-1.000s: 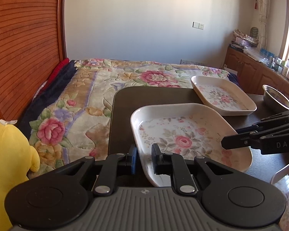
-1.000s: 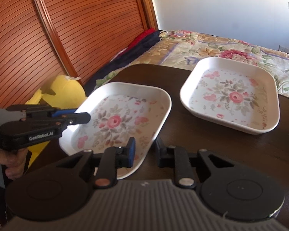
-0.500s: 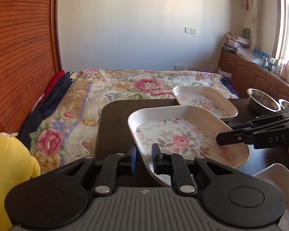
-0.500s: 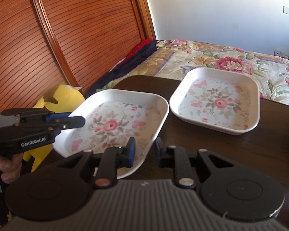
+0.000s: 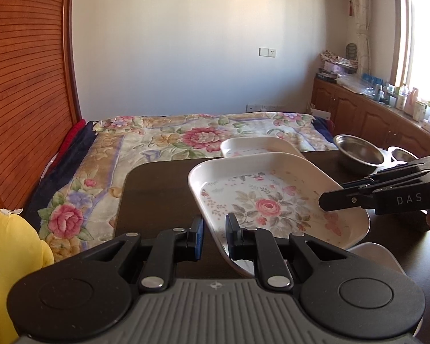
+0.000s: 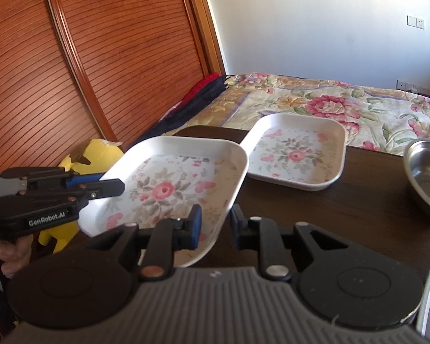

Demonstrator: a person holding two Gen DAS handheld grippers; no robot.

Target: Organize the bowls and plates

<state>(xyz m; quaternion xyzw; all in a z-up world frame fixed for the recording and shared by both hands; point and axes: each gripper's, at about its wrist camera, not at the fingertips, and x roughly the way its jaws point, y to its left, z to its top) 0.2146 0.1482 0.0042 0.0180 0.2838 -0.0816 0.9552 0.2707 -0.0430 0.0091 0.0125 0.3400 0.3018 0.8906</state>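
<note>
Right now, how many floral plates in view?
3, possibly. One floral plate held up by both hand-held grippers; a second plate on the table beyond; a partly hidden white rim beneath may be a third.

Left gripper [image 5: 215,239] and right gripper [image 6: 213,225] both clamped, tilted downward.

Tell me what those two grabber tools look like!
Both are black plastic with a ribbed grey base and two round black discs. The left gripper has "GenRobot.AI" in white on its side; the right gripper says "DAS". Blue pads line the jaws, and silver rivets dot the linkages.
</note>
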